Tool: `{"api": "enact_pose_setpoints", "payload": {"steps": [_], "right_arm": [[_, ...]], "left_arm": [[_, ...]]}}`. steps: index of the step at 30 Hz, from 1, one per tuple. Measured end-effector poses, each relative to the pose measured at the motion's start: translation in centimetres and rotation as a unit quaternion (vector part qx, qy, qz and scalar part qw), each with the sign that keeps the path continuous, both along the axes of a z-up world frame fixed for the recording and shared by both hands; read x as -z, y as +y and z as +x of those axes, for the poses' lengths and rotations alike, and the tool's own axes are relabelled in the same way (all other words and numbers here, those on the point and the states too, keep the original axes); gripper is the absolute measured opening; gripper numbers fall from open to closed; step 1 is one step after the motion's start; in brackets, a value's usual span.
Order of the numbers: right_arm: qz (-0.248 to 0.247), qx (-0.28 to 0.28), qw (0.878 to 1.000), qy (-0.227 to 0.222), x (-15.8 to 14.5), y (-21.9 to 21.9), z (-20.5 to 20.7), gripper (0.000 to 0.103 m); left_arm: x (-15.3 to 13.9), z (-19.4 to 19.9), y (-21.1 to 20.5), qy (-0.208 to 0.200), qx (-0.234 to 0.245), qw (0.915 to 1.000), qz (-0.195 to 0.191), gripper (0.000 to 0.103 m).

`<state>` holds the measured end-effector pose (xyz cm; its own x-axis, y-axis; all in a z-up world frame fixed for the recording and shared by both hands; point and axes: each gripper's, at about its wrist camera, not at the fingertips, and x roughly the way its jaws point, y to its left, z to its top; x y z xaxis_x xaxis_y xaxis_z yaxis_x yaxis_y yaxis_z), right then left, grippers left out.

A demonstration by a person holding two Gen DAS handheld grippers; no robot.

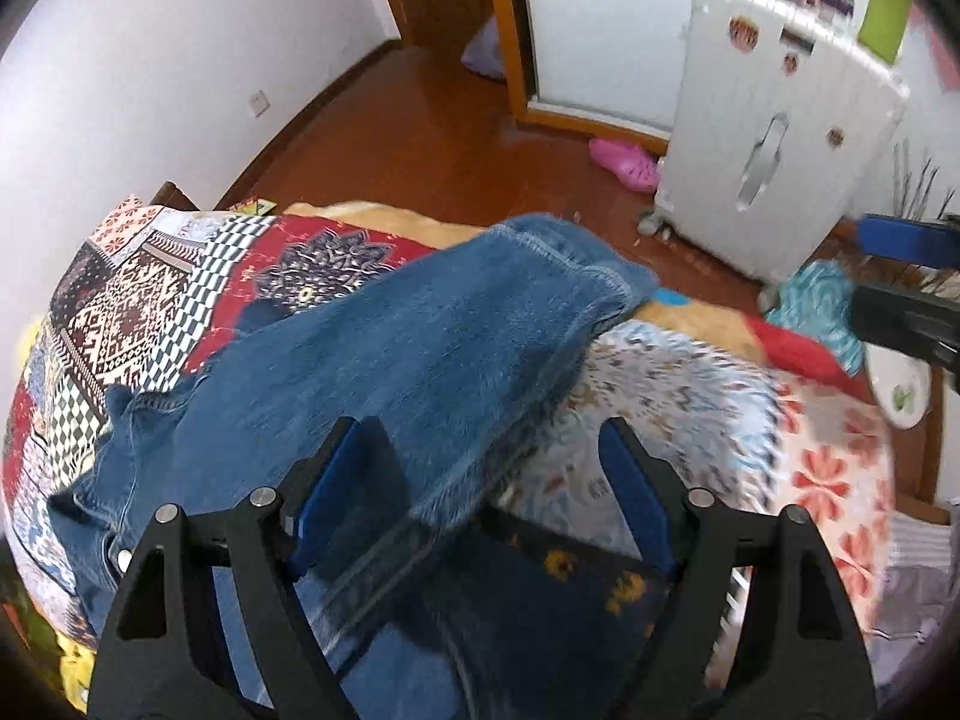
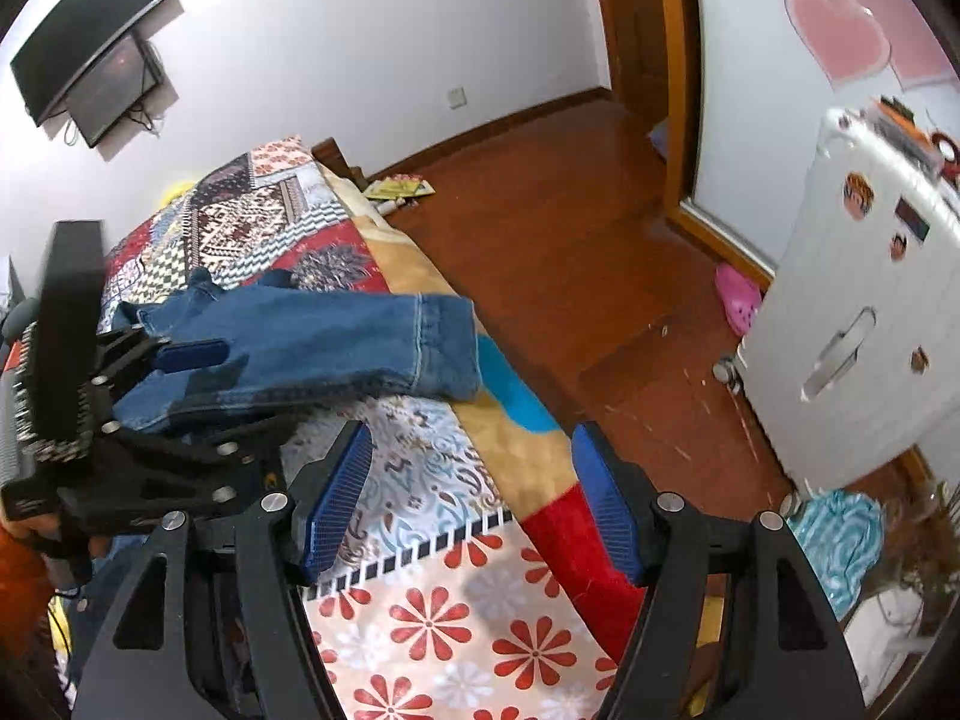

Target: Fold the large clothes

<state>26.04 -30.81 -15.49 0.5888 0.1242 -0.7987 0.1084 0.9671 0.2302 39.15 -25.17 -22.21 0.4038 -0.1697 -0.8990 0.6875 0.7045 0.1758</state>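
A pair of blue jeans (image 1: pixel 414 336) lies across the patterned bedspread (image 1: pixel 156 300); a leg reaches the bed's far edge. The jeans also show in the right wrist view (image 2: pixel 312 336), with the hem (image 2: pixel 444 342) at the bed's side. My left gripper (image 1: pixel 486 444) is open, its jaws wide apart, just above the jeans fabric. It also shows in the right wrist view (image 2: pixel 198 372), over the jeans at the left. My right gripper (image 2: pixel 471 462) is open and empty above the bedspread (image 2: pixel 456 612), to the right of the jeans. Its fingers (image 1: pixel 900 240) show at the left wrist view's right edge.
A white suitcase (image 1: pixel 774 138) stands on the wooden floor (image 2: pixel 570 252) beside the bed. A pink clog (image 1: pixel 624 165) lies near the door frame. A teal cloth (image 2: pixel 840 540) lies on the floor by the suitcase. A TV (image 2: pixel 90 48) hangs on the wall.
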Motion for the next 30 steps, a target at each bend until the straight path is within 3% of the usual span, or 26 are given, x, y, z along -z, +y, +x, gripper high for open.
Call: {"api": "enact_pose_setpoints", "payload": {"steps": [1,3,4,6,8,13,19,25,30], "right_arm": [[0.006,0.001,1.0,0.002,0.2,0.0,-0.1,0.066],[0.016,0.002,1.0,0.005,0.5,-0.2,-0.5,0.066],[0.019,0.001,1.0,0.006,0.5,-0.6,-0.6,0.066],[0.023,-0.001,1.0,0.007,0.7,-0.5,-0.7,0.066],[0.022,-0.005,1.0,0.009,0.6,-0.7,-1.0,0.066],[0.018,-0.02,1.0,0.01,0.2,0.0,-1.0,0.066],[0.003,-0.088,0.996,-0.003,-1.2,4.2,-0.7,0.066],[-0.031,-0.188,0.982,-0.01,-1.3,10.5,-0.4,0.068],[-0.077,-0.259,0.962,0.033,1.1,14.8,0.7,0.067]], "left_arm": [[0.6,0.2,-0.4,-0.006,0.004,0.9999,0.012,0.073],[1.6,0.4,-0.9,-0.015,0.011,0.9994,0.03,0.052],[1.9,0.6,-0.9,-0.019,0.01,0.9993,0.031,0.047],[1.8,1.1,-1.0,-0.013,0.003,0.9998,0.014,0.02],[1.2,1.5,-0.3,-0.001,-0.013,0.9999,-0.011,0.008],[-3.4,2.0,3.6,-0.012,-0.064,0.9934,-0.094,0.005],[-11.5,0.9,14.5,-0.051,-0.146,0.9677,-0.199,0.004],[-14.0,-2.2,24.9,-0.101,-0.236,0.9465,-0.196,0.004],[-10.7,-5.0,32.8,-0.079,-0.304,0.9315,-0.183,0.004]]}}
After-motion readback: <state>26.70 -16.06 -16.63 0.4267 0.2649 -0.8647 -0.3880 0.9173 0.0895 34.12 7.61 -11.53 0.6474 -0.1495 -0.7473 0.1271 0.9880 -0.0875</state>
